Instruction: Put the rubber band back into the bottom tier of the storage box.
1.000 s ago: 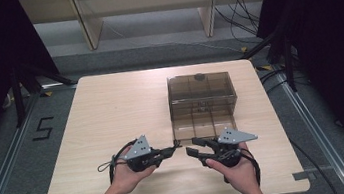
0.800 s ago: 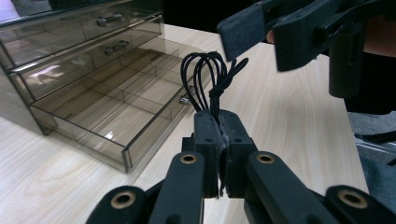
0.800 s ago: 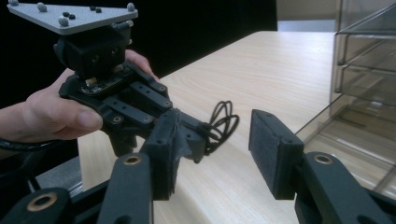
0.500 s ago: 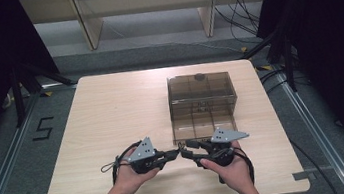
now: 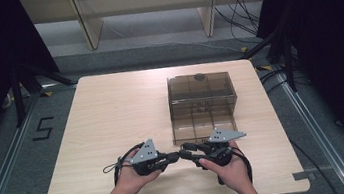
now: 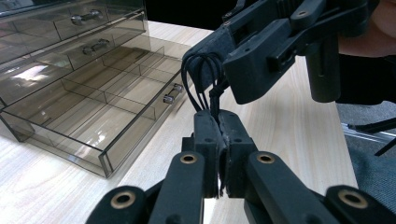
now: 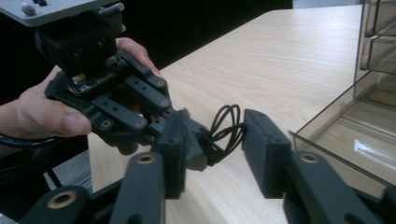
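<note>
the left gripper (image 6: 219, 140) pinches a small bundle of black cord loops (image 6: 201, 81), fingers pressed together on its tie so the loops stick out free. it is held up just above the desk (image 5: 111, 110), near the front edge, probably to hand it over. the right gripper (image 7: 219, 140) faces it with fingers spread on either side of the loops (image 7: 226, 126); they have just been closing but do not press yet. beside them the clear drawer box (image 5: 202, 98) has its bottom drawer (image 6: 93, 116) pulled out, likely where the cord is meant to go.
</note>
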Demonstrator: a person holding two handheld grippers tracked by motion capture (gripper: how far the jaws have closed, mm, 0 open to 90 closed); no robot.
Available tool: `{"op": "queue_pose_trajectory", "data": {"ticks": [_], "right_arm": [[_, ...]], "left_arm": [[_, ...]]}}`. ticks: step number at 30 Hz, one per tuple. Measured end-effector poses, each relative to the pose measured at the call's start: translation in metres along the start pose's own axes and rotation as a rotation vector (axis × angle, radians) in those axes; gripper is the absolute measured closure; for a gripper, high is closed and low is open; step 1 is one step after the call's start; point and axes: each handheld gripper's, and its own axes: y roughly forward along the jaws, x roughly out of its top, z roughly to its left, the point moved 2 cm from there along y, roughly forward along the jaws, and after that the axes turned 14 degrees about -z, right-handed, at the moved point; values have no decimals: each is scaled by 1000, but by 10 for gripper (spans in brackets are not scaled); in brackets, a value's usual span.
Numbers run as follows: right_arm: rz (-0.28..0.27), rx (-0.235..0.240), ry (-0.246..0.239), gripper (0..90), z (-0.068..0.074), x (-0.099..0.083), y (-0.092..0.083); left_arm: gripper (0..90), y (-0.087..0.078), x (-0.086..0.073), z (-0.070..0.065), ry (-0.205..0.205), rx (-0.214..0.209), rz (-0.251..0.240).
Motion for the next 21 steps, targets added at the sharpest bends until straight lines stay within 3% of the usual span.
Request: {"op": "queue_pose_trajectory", "data": {"ticks": [3,4,7,8,11,16,18,19,21], "right_arm": [[10,17,-26,713,-2,1,0],[20,13,2,732,0,0,0],[17,19,-16,770,-2,0,0],[19,19,-18,790,-2,0,0],[24,25,-32,842,-2,0,0],[21,19,-59,860,-1,1,-1],[23,16,-48,863,0,0,-1],[26,12,-68,864,-1,1,-1],[18,0,-43,864,0,1,-3]], "left_arm": [[867,1,-1,0,9,-15,-5],[867,2,-1,0,10,-12,-6],[867,2,-1,-1,-3,-11,1],[867,1,-1,-1,15,-13,10],[866,2,-1,-1,17,-14,11],[861,2,-1,-1,17,-15,7],[845,2,-1,-1,15,-9,3],[827,1,-1,-1,8,1,0],[780,1,-1,0,9,3,-9]]}}
